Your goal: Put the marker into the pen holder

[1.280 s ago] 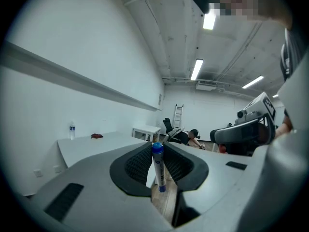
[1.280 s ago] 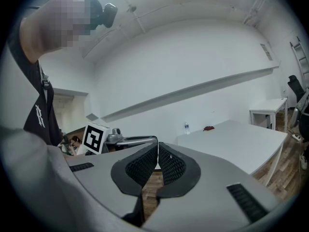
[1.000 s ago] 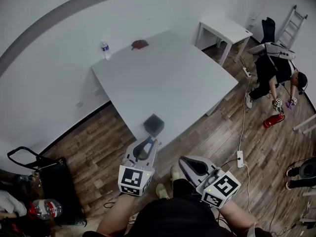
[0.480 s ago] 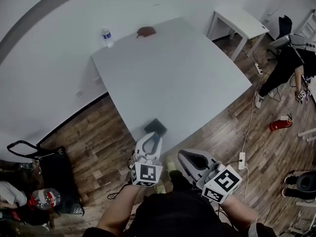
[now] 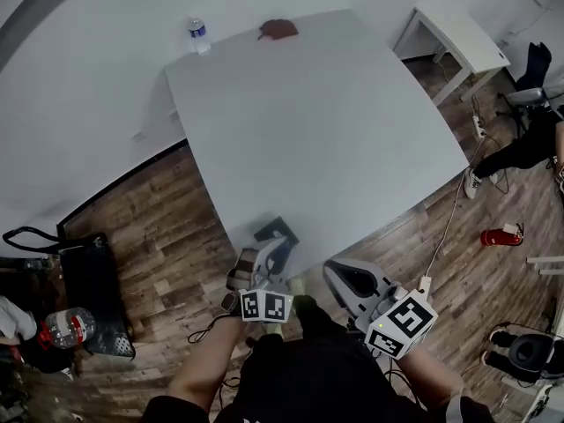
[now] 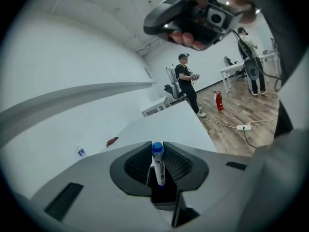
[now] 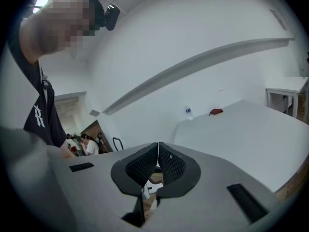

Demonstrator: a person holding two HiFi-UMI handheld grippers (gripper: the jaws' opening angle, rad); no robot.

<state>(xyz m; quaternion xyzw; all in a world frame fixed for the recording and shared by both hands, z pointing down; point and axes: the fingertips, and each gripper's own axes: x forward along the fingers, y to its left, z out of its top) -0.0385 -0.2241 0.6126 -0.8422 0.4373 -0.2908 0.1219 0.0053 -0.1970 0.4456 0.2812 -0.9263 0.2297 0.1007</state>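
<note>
L tool (image 6: 157,150) is part closed and clamped on the marker (image 6: 159,170). Pads press it from both sides. Blue cap sits up at the jaw tips, and the white barrel w/ print runs back into the throat. In head view L tool (image 5: 278,247) is at the near edge of the tabletop (image 5: 317,122). Its tips are right by the holder (image 5: 276,230), a dark square box standing close to that edge. Can't tell whether they touch it or hang just over it. Marker itself can't be made out in head view.

R tool (image 7: 157,150) is closed, pads meeting tip to tip w/ nothing between them. In head view R tool (image 5: 342,278) is held off the tabletop's near edge, over the wood floor (image 5: 176,227). It is to the right of L tool and apart from it.

On the far side of the tabletop a bottle (image 5: 197,33) stands at the far left corner. A small red-brown thing (image 5: 278,30) lies near it. Both are well apart from the holder.

Off the tabletop:
- A small white table (image 5: 458,38) stands beyond the far right corner.
- A red extinguisher (image 5: 500,235) is on the floor at right.
- A power strip (image 5: 426,285) w/ cable lies just beside R tool.
- A black bag (image 5: 84,276) sits on the floor at left.
- A person (image 6: 186,79) in dark clothes stands near the white table, seen in left gripper view.
</note>
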